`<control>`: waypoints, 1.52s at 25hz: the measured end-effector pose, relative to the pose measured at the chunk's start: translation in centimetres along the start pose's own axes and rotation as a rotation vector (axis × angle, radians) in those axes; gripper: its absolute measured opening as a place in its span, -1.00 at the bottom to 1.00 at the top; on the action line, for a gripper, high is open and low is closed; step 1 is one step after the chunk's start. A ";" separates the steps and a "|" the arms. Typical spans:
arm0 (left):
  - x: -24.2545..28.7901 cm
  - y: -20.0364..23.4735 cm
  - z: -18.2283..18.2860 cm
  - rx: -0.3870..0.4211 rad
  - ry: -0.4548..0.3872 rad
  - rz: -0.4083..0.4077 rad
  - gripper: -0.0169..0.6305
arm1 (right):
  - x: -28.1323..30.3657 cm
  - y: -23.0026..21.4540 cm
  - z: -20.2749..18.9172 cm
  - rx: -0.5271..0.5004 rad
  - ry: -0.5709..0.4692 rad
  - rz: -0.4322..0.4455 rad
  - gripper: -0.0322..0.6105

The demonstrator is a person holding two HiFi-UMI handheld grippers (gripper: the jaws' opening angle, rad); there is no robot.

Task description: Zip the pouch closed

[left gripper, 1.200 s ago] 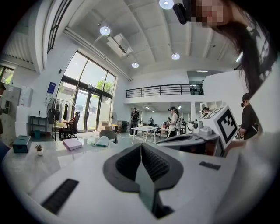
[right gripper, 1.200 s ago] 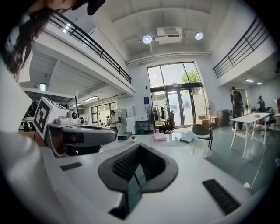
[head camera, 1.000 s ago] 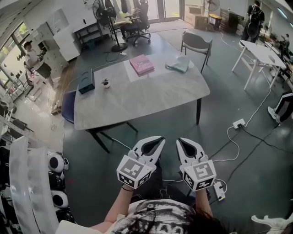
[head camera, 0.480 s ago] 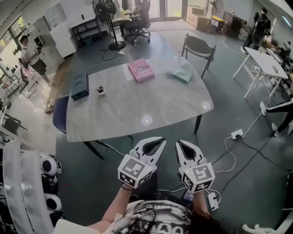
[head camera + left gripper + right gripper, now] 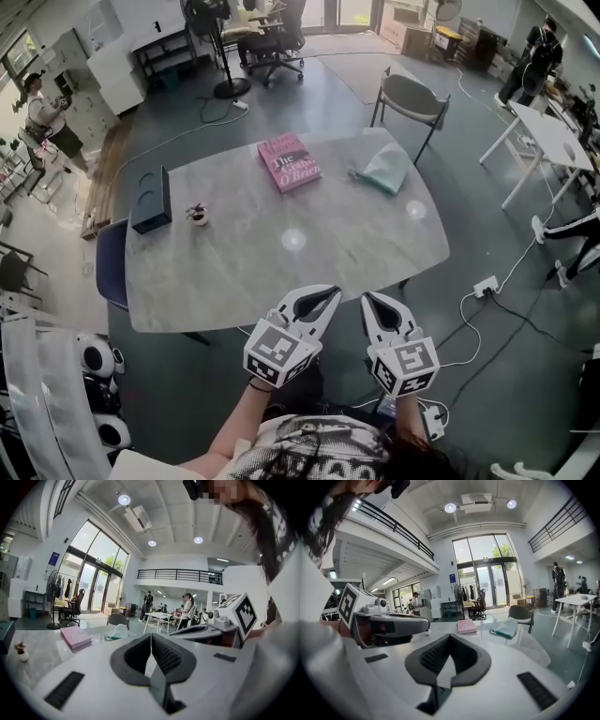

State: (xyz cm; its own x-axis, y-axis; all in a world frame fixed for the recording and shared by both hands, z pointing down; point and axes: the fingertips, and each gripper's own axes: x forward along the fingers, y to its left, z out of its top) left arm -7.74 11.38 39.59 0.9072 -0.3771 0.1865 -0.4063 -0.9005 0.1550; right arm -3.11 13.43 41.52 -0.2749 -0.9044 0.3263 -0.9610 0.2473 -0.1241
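Teal pouch (image 5: 384, 169) sits far across the tabletop (image 5: 234, 272), nearer the right claw (image 5: 368, 296) than the left claw (image 5: 332, 292), both closed and empty.

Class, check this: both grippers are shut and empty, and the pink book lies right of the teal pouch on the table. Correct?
No: the head view shows the pink book left of the teal pouch; the rest holds.
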 end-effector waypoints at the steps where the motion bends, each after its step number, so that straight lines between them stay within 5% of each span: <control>1: 0.4 0.9 0.2 -0.001 -0.002 -0.007 -0.91 | 0.8 -0.3 0.2 0.001 0.003 -0.008 -0.90; 12: 4.1 5.4 0.8 0.000 0.019 -0.072 -0.91 | 4.7 -4.3 1.8 0.013 0.030 -0.107 -0.90; 20: 7.1 6.1 0.4 -0.013 0.046 -0.082 -0.91 | 7.2 -7.0 2.0 0.008 0.048 -0.086 -0.90; 38: 19.4 13.4 0.6 -0.070 0.133 0.156 -0.91 | 19.9 -23.7 1.2 -0.093 0.192 0.082 -0.90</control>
State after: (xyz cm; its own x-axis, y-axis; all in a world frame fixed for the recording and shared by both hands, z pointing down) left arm 4.44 -8.16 44.72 0.8124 -0.4744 0.3389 -0.5511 -0.8146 0.1807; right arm 14.22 -10.82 49.83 -0.3448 -0.7996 0.4917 -0.9314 0.3564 -0.0736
